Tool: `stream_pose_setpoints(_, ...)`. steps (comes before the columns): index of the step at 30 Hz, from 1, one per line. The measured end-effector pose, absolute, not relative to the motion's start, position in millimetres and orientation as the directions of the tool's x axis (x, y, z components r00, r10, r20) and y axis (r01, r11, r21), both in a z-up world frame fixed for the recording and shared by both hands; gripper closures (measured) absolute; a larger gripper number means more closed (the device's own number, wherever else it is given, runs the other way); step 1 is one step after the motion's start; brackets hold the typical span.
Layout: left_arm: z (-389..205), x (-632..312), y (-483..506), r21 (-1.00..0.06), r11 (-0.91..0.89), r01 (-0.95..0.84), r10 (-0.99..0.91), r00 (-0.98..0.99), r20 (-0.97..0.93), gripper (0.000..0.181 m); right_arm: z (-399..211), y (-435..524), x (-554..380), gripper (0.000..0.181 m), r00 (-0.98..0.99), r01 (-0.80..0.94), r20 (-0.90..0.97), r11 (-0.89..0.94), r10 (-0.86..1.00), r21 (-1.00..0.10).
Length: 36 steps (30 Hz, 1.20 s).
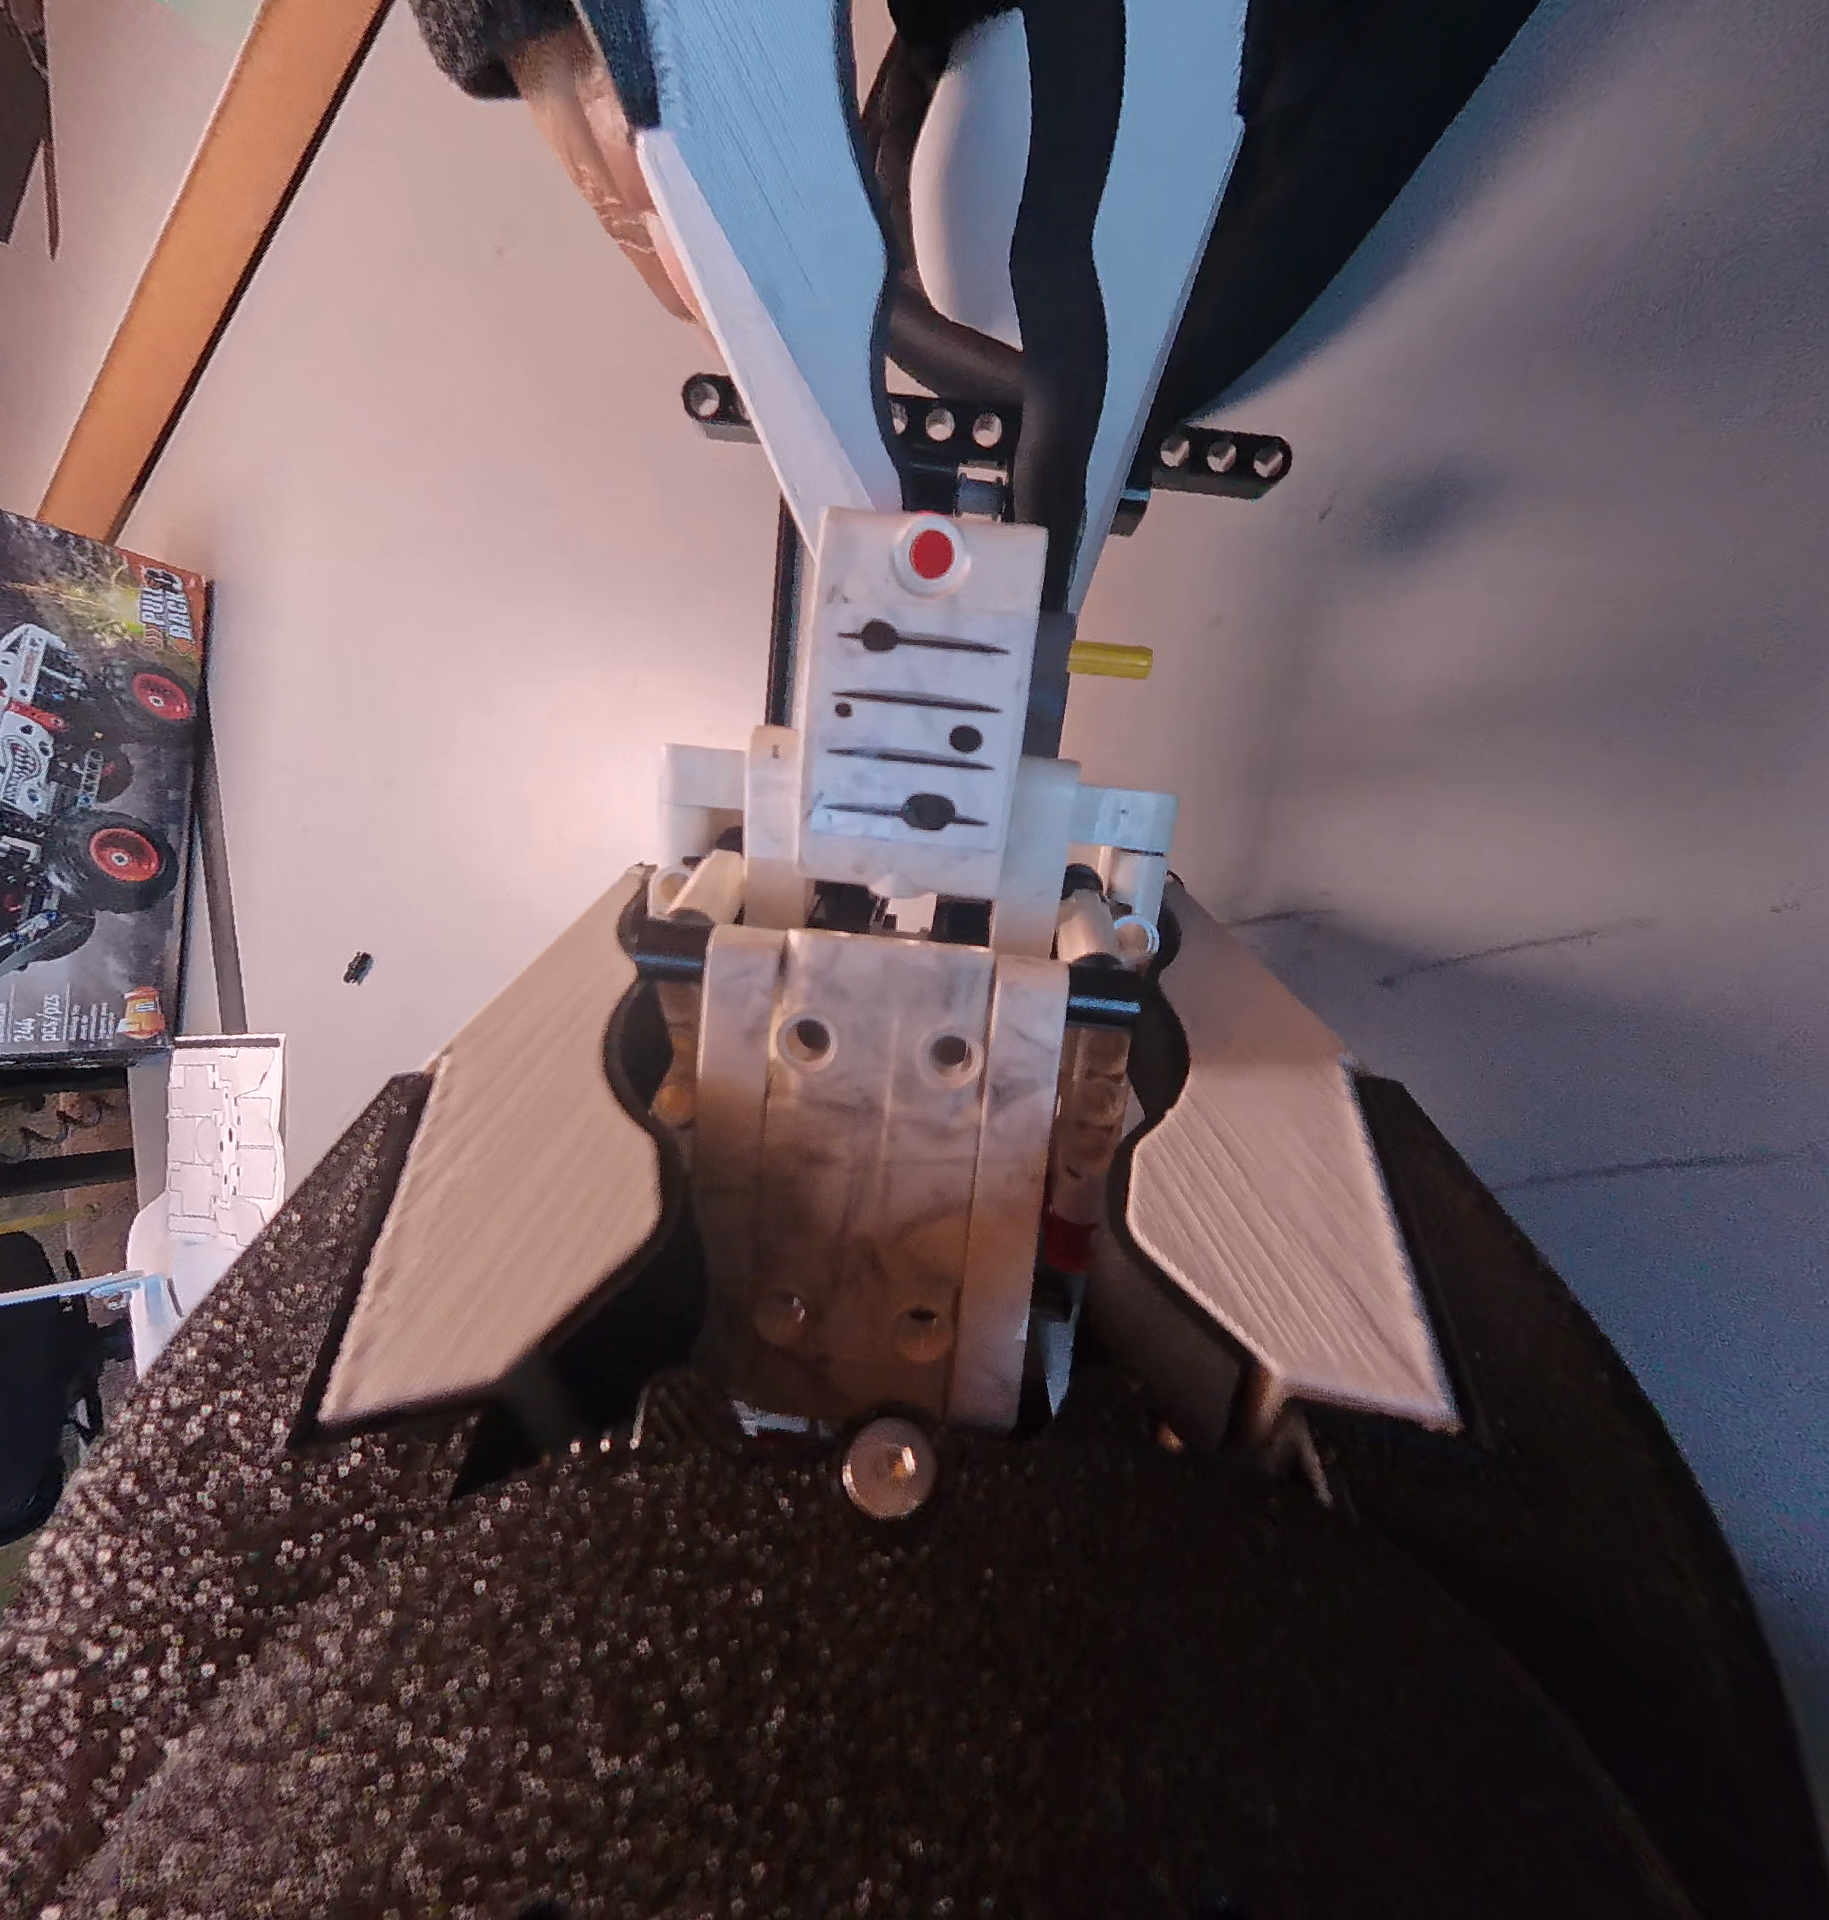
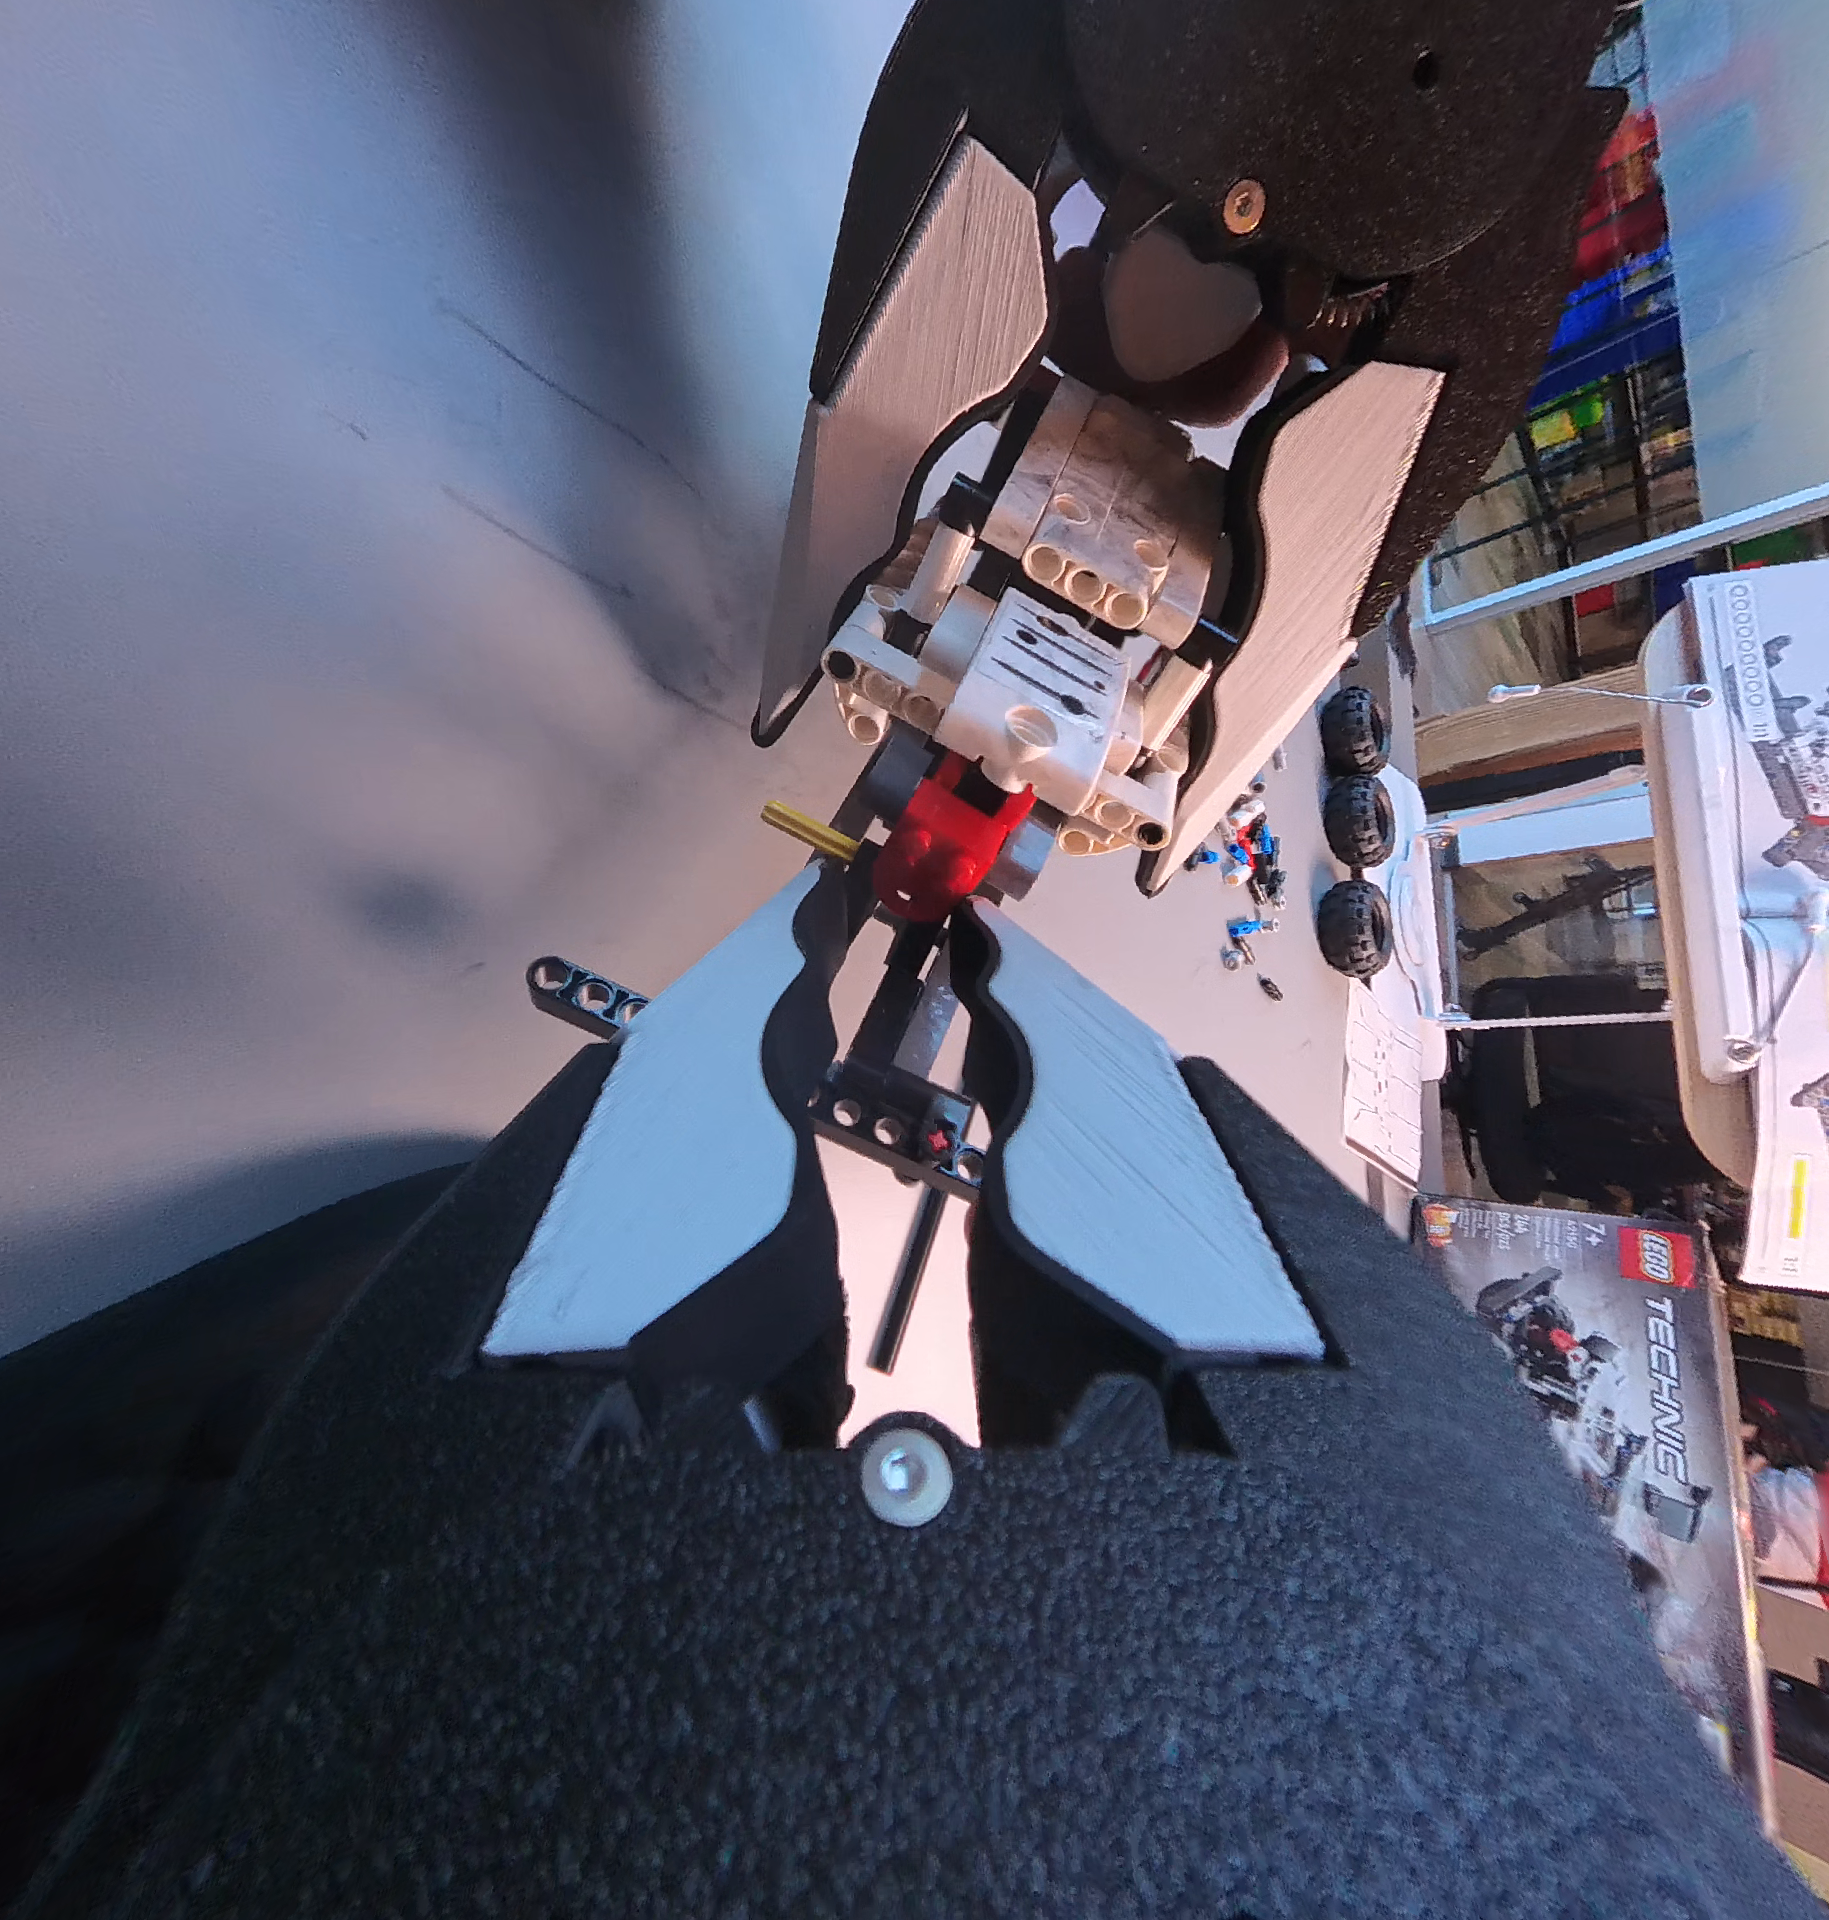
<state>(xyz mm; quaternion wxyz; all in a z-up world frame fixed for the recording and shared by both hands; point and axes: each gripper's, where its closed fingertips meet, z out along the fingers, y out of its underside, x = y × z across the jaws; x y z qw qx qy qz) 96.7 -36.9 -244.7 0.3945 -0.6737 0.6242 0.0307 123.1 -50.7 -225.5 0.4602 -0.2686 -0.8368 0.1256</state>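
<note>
Toy-brick model point(image 1: 889, 1039), a half-built white and black vehicle frame, hangs clear of the surface, caught between both grippers! Nearest in the left wrist view, the left gripper point(image 1: 889, 966) has its fingers pressed in on the white body panels, clamped firm on the model's wide end, probably to steady it. From the far side comes the right gripper point(image 2: 894, 914), its fingers nearly together around the thin black beams of the frame, tips right beside the red piece point(image 2: 936, 857). Whether it grips or merely brackets the frame, I cannot tell. A yellow axle pin point(image 1: 1107, 660) pokes out sideways. That two-ended hold looks meant to keep the frame from twisting. Beyond, the pale surface point(image 2: 370, 623) carries three black tyres point(image 2: 1357, 831) in a row, a scatter of small loose parts point(image 2: 1242, 862) and the kit box point(image 1: 68, 790). Farther off stands an open instruction booklet point(image 2: 1803, 831) on a stand, with shelving behind.
</note>
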Motion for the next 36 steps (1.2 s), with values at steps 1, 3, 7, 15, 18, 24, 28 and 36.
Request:
stream_pose_setpoints(1, -245.0, 96.8, -36.9, -0.491, 0.091, -0.866, -0.82, 0.215, -0.531, 0.091, -225.9, -50.7, 123.3, 0.167, -0.433, 0.333, 0.697, 0.82, 0.571, -0.465)
stream_pose_setpoints(3, -246.1, 97.3, -37.1, -0.484, 0.094, -0.87, -0.826, 0.203, -0.526, 0.091, -227.2, -51.2, 124.0, 0.167, -0.436, 0.331, 0.688, 0.814, 0.58, -0.477)
stream_pose_setpoints(7, -250.0, 97.1, -38.8, -0.445, 0.104, -0.89, -0.839, 0.161, -0.519, 0.091, -233.1, -51.8, 126.9, 0.166, -0.438, 0.33, 0.681, 0.809, 0.587, -0.486)
stream_pose_setpoints(15, -246.8, 81.9, -33.0, -0.433, 0.102, -0.896, -0.906, 0.096, -0.413, 0.091, -198.1, -39.2, 143.6, 0.144, -0.369, 0.383, 0.324, 0.46, 0.871, -0.801)
stream_pose_setpoints(18, -246.3, 75.7, -27.9, -0.373, 0.16, -0.914, -0.929, -0.012, -0.369, 0.092, -192.9, -1.5, 153.0, 0.15, -0.314, 0.438, 0.207, 0.335, 0.926, -0.834)
stream_pose_setpoints(24, -251.6, 59.3, -17.2, -0.139, 0.317, -0.938, -0.92, -0.268, -0.287, 0.092, -240.1, 50.1, 152.7, 0.158, -0.298, 0.631, 0.09, 0.266, 0.95, -0.729)
stream_pose_setpoints(28, -258.6, 42.3, -13.2, 0.052, 0.433, -0.9, -0.864, -0.431, -0.262, 0.091, -273.9, 50.1, 143.4, 0.149, -0.364, 0.72, 0.072, 0.329, 0.929, -0.611)
stream_pose_setpoints(36, -227.4, 16.7, -18.6, 0.111, 0.393, -0.913, -0.837, -0.405, -0.368, 0.091, -280.0, 58.6, 135.0, 0.177, -0.354, 0.755, 0.013, 0.294, 0.935, -0.587)
